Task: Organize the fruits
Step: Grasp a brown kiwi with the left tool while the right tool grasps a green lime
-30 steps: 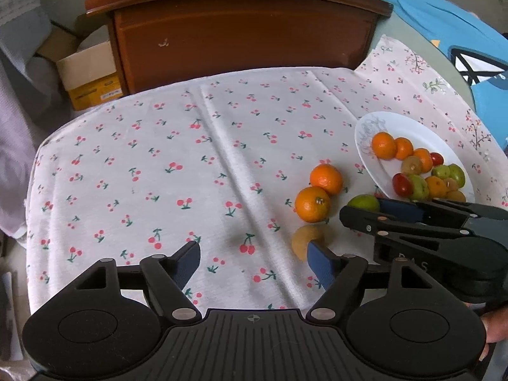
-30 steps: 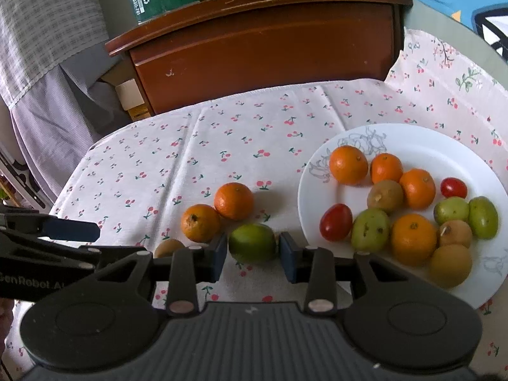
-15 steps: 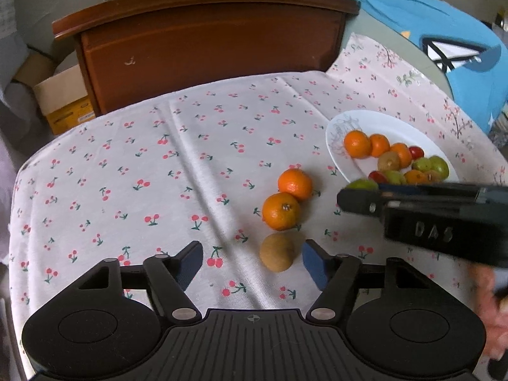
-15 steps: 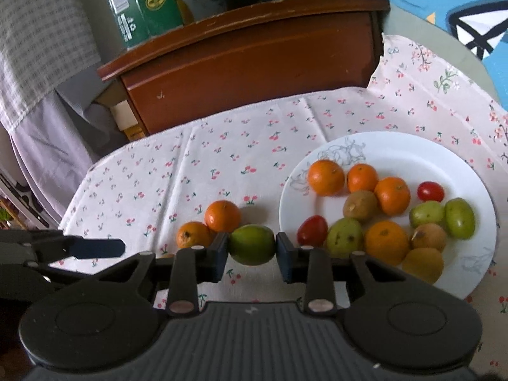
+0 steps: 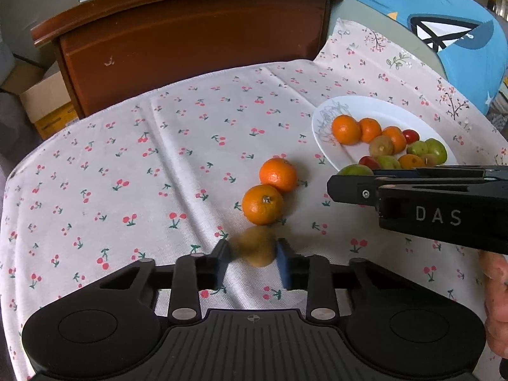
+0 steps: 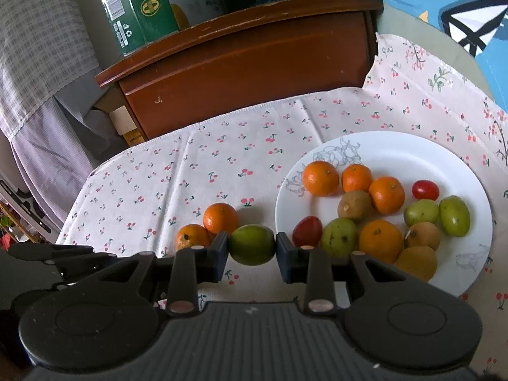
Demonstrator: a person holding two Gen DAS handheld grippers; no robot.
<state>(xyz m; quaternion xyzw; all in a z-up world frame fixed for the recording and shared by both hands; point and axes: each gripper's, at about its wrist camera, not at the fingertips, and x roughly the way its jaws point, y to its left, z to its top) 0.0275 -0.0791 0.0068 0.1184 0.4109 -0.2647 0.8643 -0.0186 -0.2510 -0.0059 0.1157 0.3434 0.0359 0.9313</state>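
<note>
A cherry-print tablecloth [image 6: 222, 165] covers the table. At the lower left of the right wrist view, the left gripper [image 5: 252, 258] reaches in; in its own view its jaws have just been closing, and its blue pads now pinch a blurred brown fruit [image 5: 256, 247] low in the centre of the frame. Just above that fruit lie two oranges [image 5: 263, 204] touching each other on the cloth. At the centre of the right wrist view, the right gripper [image 6: 252, 249] pinches a green fruit [image 6: 252, 244] between its pads, just left of the plate's rim. At the right sits one white plate [image 6: 390, 152] holding twelve fruits: four oranges [image 6: 320, 178], three green fruits [image 6: 454, 214], three brown fruits [image 6: 355, 203] and two red tomatoes [image 6: 425, 190]. Behind the table, across the top of the frame, stands a dark wooden cabinet [image 6: 247, 63] with a green box [image 6: 139, 6] on it at the upper left.
</note>
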